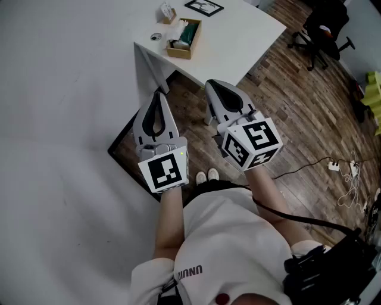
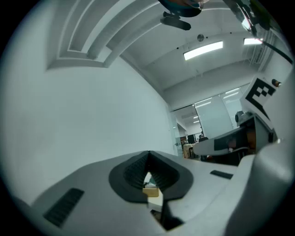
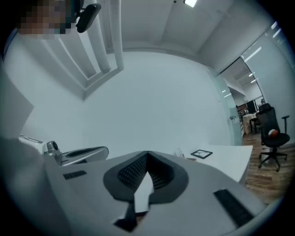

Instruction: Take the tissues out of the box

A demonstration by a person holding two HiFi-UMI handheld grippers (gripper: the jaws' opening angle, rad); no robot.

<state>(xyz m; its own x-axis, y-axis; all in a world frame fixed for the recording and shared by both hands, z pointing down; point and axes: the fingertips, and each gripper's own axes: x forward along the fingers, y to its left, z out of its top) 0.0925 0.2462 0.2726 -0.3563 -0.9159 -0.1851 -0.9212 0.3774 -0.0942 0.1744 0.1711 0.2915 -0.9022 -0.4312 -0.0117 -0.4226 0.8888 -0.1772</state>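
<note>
Box: an open brown cardboard box (image 1: pixel 184 39) on the far white table, close to its left edge. Green and white contents show inside, too small to tell which are tissues. In the left gripper view a sliver of it shows through the gap behind the closed tips.
Round object: a small round object (image 1: pixel 156 36) lies just left of the box.
Small item: a small item (image 1: pixel 168 12), light brown, stands farther back than the box, apart from it.
Picture frame: a dark picture frame (image 1: pixel 203 7) lies flat at the table's far edge, right of the small item.
Table: the table (image 1: pixel 244 36) is white, with one corner pointing right over the floor.
Left gripper: the left gripper (image 1: pixel 158 94) is held in the air nearer than the table. Its tips are pressed together with nothing between them.
Right gripper: the right gripper (image 1: pixel 212 84) is held just right of the left one. Its jaws are closed tip to tip and empty.
Marker cube: each gripper has a marker cube (image 1: pixel 252 143) at its near end.
Person: the person (image 1: pixel 223 238) wears a white shirt; the shoes (image 1: pixel 207 176) show between the grippers.
Floor: the wood floor (image 1: pixel 297 101) carries an office chair (image 1: pixel 321 27) far right and cables (image 1: pixel 348 173) at the right.
</note>
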